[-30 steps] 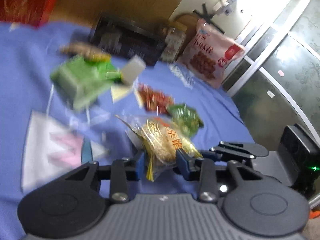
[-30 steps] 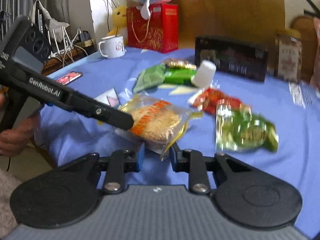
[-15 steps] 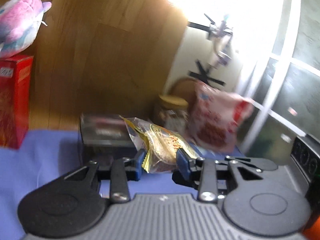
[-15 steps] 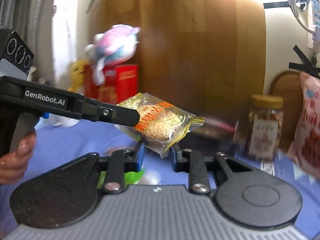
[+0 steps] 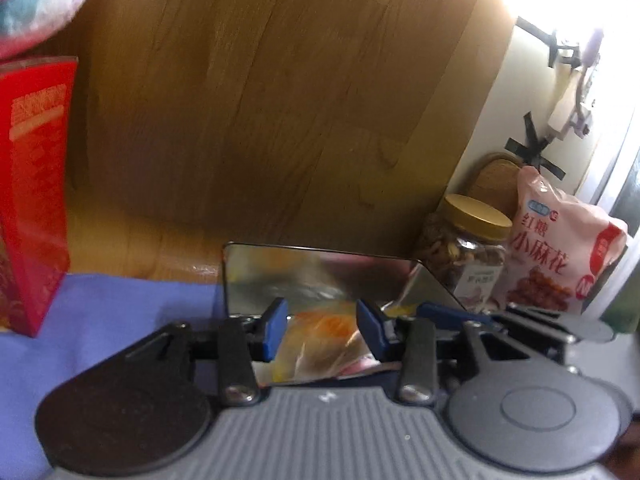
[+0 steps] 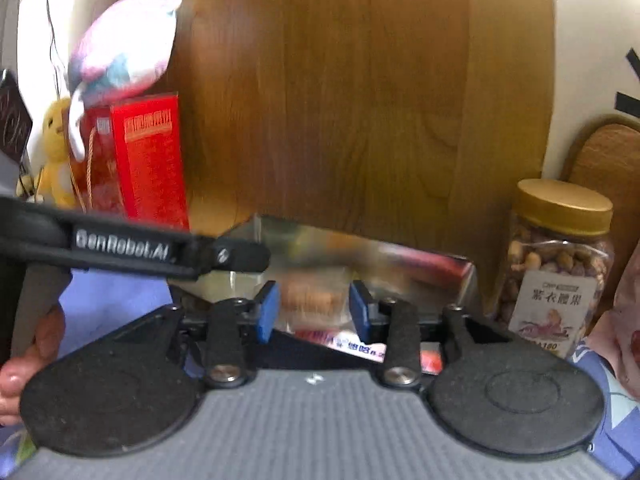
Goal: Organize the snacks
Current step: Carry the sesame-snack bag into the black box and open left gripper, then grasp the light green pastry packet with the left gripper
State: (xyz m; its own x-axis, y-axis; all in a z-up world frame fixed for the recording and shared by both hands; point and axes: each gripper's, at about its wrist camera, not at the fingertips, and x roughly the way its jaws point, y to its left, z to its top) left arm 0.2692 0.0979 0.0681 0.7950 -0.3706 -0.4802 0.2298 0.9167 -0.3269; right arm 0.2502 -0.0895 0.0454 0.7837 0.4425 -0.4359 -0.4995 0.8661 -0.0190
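Note:
A clear snack packet with a golden sesame cake and orange print [image 5: 324, 340] lies blurred inside an open box with shiny foil walls [image 5: 304, 276] at the back of the blue-covered table. My left gripper [image 5: 322, 330] is open, its blue pads either side of the packet and apart from it. My right gripper [image 6: 312, 310] is open too, with the packet [image 6: 310, 300] between and beyond its pads, over the same box [image 6: 420, 264]. The left gripper's arm [image 6: 168, 250] crosses the right wrist view from the left.
A gold-lidded nut jar [image 5: 472, 252] [image 6: 560, 264] and a pink snack bag [image 5: 560, 256] stand right of the box. A red gift box [image 5: 32, 192] [image 6: 148, 160] with a plush toy [image 6: 124, 44] stands left. A wooden panel rises behind.
Both grippers carried the packet from the table's front up and over to the box, then opened. The packet has dropped from their pads into the box.

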